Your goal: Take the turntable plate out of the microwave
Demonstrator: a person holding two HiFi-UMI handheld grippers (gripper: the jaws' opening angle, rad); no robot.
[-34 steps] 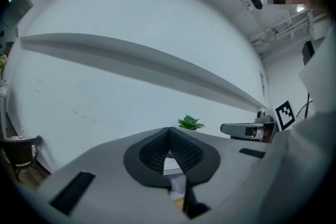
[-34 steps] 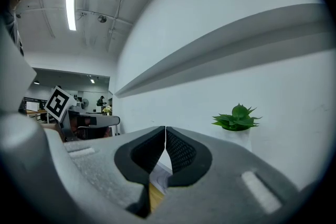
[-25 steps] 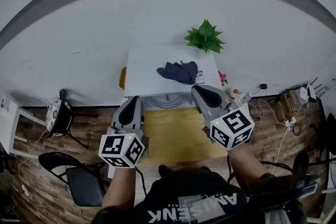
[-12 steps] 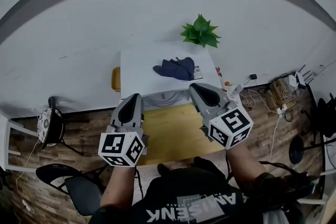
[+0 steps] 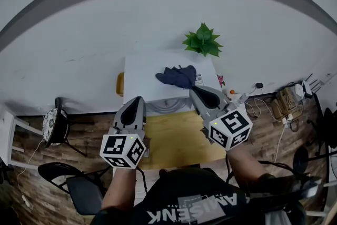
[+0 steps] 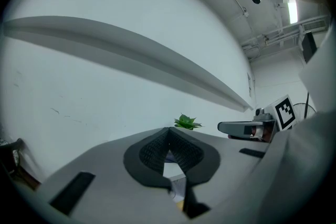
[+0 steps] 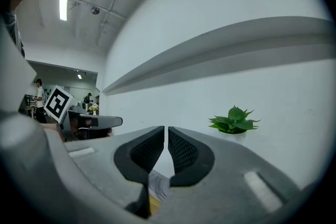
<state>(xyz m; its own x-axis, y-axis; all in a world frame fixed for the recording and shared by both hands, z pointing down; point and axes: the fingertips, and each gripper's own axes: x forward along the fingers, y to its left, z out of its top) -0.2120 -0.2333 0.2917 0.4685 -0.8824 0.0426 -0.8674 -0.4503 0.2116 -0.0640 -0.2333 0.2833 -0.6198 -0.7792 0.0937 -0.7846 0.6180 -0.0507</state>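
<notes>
At twelve o'clock on the yellow wooden bench [image 5: 174, 137] stands a white microwave [image 5: 145, 74], seen from above. A dark blue cloth [image 5: 176, 75] lies crumpled on its top toward three o'clock. A green plant [image 5: 202, 42] sits at one o'clock of it, against the white wall [image 5: 168, 13]. The turntable plate cannot be made out; only grey curved shapes show under the front edge of the microwave, at six o'clock of its top.

The left gripper [image 5: 135, 100] and the right gripper [image 5: 197, 89] are held level and point at the microwave, one before each front corner. Whether either touches it cannot be told. The left jaws are closed tip to tip with nothing between them. The right jaws are drawn in to a thin slit, also with nothing in it.

Two chairs [image 5: 73, 179] stand on the wood floor [image 5: 95, 129] at eight o'clock of the bench, and cables [image 5: 287, 105] lie at three o'clock.
</notes>
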